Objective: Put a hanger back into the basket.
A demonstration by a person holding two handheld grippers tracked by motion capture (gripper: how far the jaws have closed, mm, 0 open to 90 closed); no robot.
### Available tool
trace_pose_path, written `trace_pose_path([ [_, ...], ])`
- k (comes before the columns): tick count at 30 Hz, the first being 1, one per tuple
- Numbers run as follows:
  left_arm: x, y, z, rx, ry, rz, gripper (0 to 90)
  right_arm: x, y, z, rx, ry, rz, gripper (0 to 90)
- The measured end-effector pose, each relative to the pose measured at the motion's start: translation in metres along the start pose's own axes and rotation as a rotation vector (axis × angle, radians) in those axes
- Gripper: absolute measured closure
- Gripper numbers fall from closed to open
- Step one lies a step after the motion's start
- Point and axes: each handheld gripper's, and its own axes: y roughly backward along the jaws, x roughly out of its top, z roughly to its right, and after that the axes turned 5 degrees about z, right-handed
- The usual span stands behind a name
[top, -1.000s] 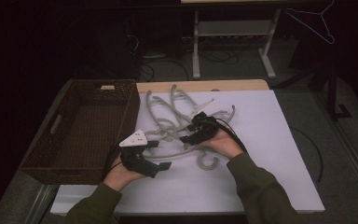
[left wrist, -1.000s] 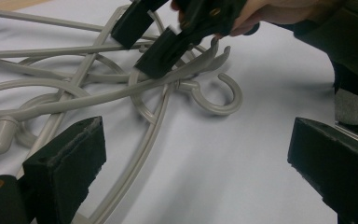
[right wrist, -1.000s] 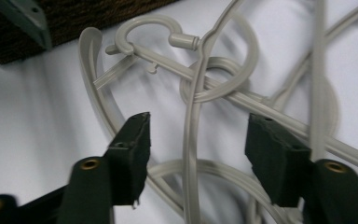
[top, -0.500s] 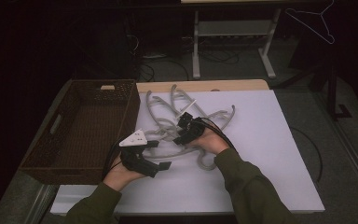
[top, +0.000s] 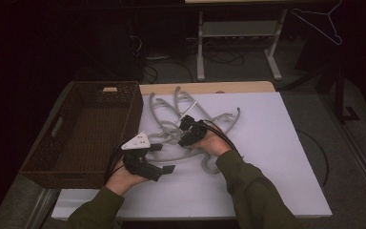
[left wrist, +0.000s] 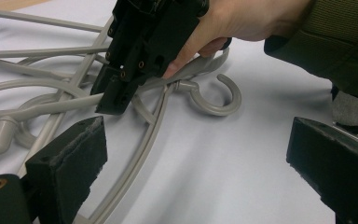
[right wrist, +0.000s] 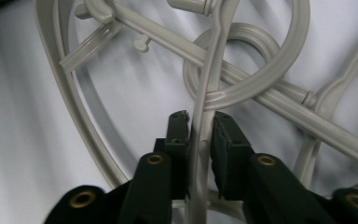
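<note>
Right gripper view shows my right gripper [right wrist: 200, 128] just closing, nearly pinched on a hanger [right wrist: 200, 158] in the tangled pile mid-table, so lifting may drag its hooked neighbours along.

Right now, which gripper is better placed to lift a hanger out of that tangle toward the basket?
Right. The right gripper has just been closing, with a hanger arm between its pads in the pile. The left gripper sits open beside the basket, holding nothing.
</note>
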Motion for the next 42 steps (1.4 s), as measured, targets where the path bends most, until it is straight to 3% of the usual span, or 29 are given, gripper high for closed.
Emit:
trace_pose_path([
  [10,0.000,0.000,0.000,-0.001,-0.001,0.002,4.8,-0.003,0.008,0.001,-0.030,0.024,0.002,81.2],
  [24,0.001,0.002,-0.001,0.010,-0.004,0.000,4.8,-0.014,0.039,-0.003,-0.052,0.053,0.078,81.7],
  [34,0.002,0.004,-0.001,0.015,-0.001,0.013,4.8,-0.045,0.086,-0.011,-0.077,0.081,0.147,81.9],
  [42,0.013,0.012,0.007,0.010,-0.026,0.035,4.8,-0.091,0.122,-0.019,-0.060,0.125,0.177,81.9],
])
